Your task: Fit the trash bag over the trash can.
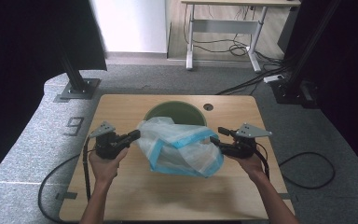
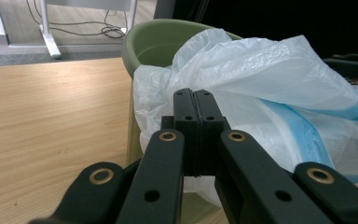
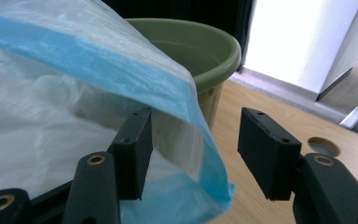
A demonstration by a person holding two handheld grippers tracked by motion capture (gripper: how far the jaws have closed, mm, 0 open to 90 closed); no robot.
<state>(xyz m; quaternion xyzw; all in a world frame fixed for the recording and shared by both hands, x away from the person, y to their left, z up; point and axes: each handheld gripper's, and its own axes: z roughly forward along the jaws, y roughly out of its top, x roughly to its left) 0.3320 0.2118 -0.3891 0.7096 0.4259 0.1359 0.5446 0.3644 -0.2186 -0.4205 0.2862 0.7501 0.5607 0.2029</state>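
Note:
A translucent white plastic bag [image 1: 182, 144] with a blue hem hangs over the near rim of a green bin [image 1: 177, 105] that stands at the middle of the wooden table [image 1: 121, 186]. My left gripper [image 1: 135, 135] is at the bag's left edge. In the left gripper view its jaws [image 2: 196, 95] are pressed together against the bag [image 2: 261, 70], and the film looks pinched at their tips, with the bin [image 2: 158, 37] behind. My right gripper [image 1: 216, 134] is at the bag's right edge. Its jaws [image 3: 196, 121] stand apart, and the blue hem [image 3: 121, 70] runs between them beside the left pad.
A round cable hole [image 1: 208, 107] lies in the table behind the bin on the right. Black frame posts [image 1: 77, 79] stand on the carpet at both far corners. A white desk frame [image 1: 223, 28] and floor cables are beyond.

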